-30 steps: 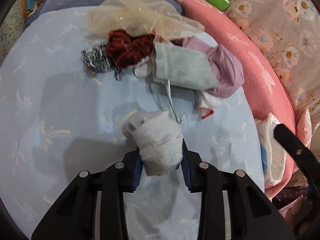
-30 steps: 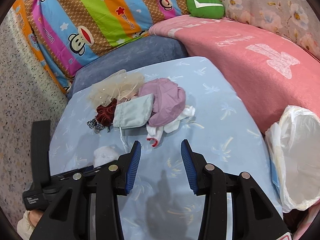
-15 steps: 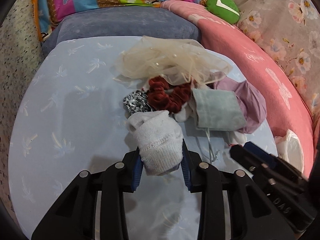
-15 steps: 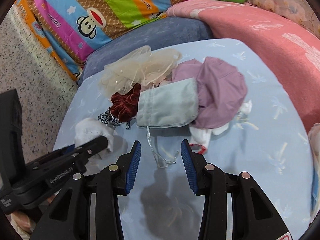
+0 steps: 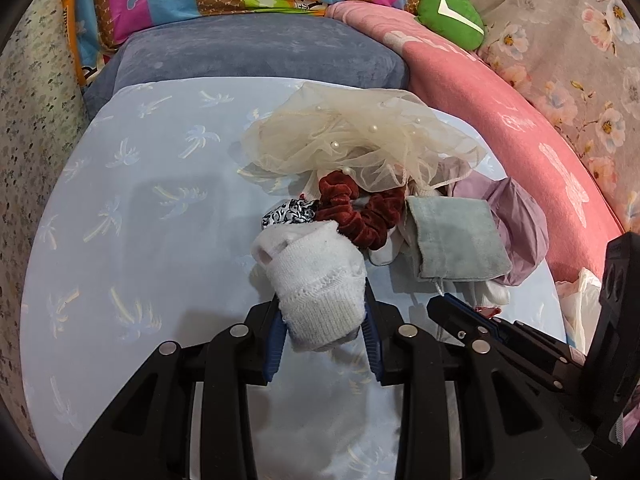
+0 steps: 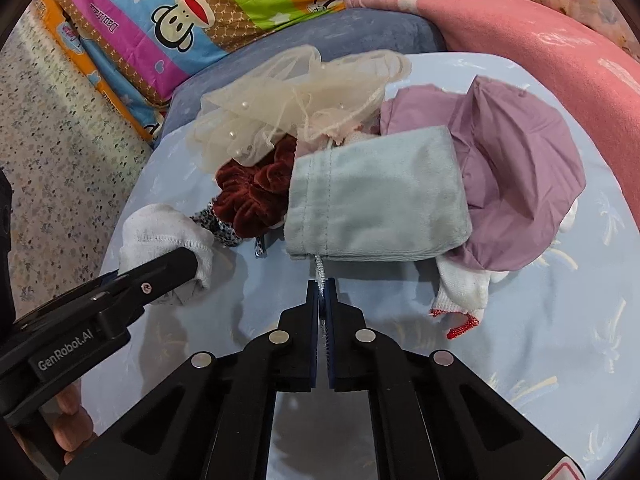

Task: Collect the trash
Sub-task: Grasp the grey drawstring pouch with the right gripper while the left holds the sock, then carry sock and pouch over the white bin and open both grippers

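bed sheet (image 5: 132,240) carries the heap | grey pouch (image 6: 380,196) sits mid-heap | white sock (image 5: 316,276) clamped in left gripper (image 5: 324,320) | right gripper (image 6: 321,292) pinched fully on pouch drawstring (image 6: 319,272) | risk: thin cord slips free, or pouch drags neighbours along

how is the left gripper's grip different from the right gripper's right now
The left gripper is shut on a bulky white sock, so its fingers stand apart around it; the right gripper is shut with fingers nearly touching on a thin silver drawstring.
The sock is held clear of the pile; the drawstring is attached to the grey-green pouch, which lies in the pile.
Both grip soft items over the light blue sheet.
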Action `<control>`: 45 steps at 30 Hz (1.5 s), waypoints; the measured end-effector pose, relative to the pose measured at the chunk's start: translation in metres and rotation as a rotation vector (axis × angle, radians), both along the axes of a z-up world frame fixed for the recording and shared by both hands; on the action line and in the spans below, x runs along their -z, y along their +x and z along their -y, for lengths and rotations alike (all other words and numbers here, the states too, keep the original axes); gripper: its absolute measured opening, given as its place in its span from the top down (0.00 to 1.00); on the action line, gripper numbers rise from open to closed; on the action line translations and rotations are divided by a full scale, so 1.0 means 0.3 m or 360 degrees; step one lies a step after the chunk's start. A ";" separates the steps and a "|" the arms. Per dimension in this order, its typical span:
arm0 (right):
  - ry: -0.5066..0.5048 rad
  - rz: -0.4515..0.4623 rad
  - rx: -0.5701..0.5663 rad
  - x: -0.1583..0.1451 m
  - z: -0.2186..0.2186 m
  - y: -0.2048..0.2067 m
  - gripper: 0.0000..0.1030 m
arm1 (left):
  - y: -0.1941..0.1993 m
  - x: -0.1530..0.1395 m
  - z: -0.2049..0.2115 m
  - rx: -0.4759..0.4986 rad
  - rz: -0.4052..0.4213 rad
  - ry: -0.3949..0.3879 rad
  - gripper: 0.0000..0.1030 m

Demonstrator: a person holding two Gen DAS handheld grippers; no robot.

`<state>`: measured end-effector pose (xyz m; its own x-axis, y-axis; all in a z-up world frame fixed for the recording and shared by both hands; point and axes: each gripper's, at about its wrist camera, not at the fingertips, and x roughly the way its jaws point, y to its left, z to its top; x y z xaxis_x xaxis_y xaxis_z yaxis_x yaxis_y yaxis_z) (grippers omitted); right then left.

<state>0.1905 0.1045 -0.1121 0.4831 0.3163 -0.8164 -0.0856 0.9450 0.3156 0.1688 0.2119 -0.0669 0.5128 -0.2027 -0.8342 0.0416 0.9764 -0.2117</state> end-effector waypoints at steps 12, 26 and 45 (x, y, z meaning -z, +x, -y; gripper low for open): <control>0.0054 0.0282 0.0090 -0.276 0.100 -0.071 0.97 | -0.029 -0.122 0.071 0.0085 0.0134 -0.0026 0.69; 0.0063 0.0574 0.0333 -0.559 0.378 -0.273 0.97 | -0.125 -0.296 0.302 0.0317 0.0345 -0.0071 0.69; 0.0011 0.0592 0.0771 -0.581 0.888 -0.566 0.97 | -0.255 -0.326 0.825 0.0812 0.0356 -0.0114 0.68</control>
